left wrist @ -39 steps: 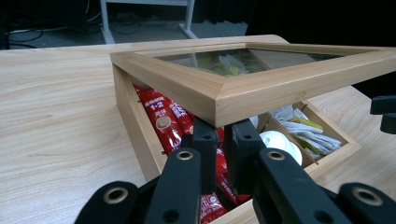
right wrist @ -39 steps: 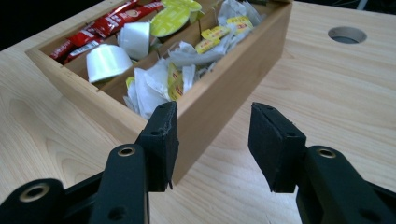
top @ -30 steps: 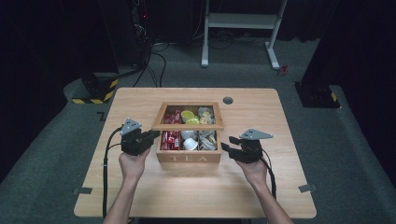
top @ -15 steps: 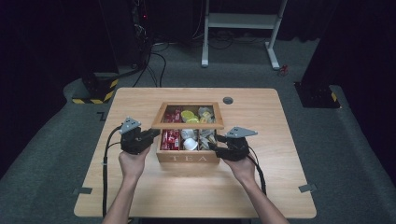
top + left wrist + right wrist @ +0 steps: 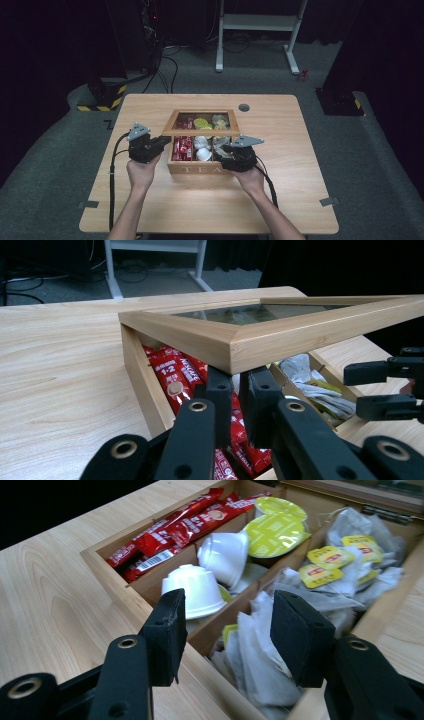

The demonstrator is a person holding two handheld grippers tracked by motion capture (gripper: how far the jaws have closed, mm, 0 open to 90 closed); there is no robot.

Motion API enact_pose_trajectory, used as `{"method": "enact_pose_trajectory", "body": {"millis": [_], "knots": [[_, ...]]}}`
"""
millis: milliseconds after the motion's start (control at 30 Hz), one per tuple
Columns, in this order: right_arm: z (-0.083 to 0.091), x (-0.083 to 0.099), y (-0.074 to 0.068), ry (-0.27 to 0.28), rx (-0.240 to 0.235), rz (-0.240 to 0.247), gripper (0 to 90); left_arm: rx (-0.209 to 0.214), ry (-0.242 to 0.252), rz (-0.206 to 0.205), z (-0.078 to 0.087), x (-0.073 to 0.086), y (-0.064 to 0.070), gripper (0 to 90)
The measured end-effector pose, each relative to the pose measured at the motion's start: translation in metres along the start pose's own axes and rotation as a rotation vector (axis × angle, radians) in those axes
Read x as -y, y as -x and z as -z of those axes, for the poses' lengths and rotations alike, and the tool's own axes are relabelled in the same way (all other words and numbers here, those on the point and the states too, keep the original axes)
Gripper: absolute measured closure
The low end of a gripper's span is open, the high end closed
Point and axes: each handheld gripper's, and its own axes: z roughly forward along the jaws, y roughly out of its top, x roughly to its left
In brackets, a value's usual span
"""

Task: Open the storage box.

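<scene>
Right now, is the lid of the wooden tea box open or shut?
Open. The glass-paned lid is raised above the tea box, its corner over the left gripper, with red packets visible beneath.

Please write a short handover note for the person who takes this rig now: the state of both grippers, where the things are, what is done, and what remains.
Left gripper: jaws nearly closed under the front corner of the glass-paned lid, apparently propping it partly raised; I cannot tell if they pinch anything.
Right gripper: open, holding nothing, poised over the front edge of the wooden tea box, above the tea bags.
Box contents: red sachets in one compartment, white capsules in the middle one, tea bags in the third.
Done: lid lifted partway, right gripper at the box.
Left: probably pick a tea bag, take it out, then lower the lid.
</scene>
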Motion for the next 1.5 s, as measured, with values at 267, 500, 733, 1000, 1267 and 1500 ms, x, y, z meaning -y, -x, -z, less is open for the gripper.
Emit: {"method": "enact_pose_trajectory", "body": {"millis": [267, 500, 733, 1000, 1267, 1500], "knots": [[-0.015, -0.003, -0.009, -0.022, -0.015, 0.021, 47.7, -0.002, -0.003, 0.004, -0.001, -0.002, 0.000, 83.1], [-0.026, -0.005, -0.015, -0.031, -0.017, 0.026, 46.8, 0.000, -0.004, 0.007, -0.002, -0.004, 0.000, 83.2], [-0.035, -0.012, -0.021, -0.036, -0.017, 0.040, 45.8, 0.001, -0.005, 0.004, -0.002, -0.004, 0.000, 83.1], [-0.046, -0.016, -0.026, -0.051, 0.001, 0.069, 45.7, 0.002, -0.004, 0.007, -0.002, -0.004, 0.000, 83.2], [-0.052, -0.016, -0.030, -0.079, 0.022, 0.084, 45.2, 0.006, 0.001, 0.010, -0.003, -0.006, 0.000, 83.2], [-0.054, -0.015, -0.027, -0.092, 0.024, 0.070, 45.4, 0.024, 0.007, -0.008, -0.009, -0.011, 0.008, 83.4]]}}
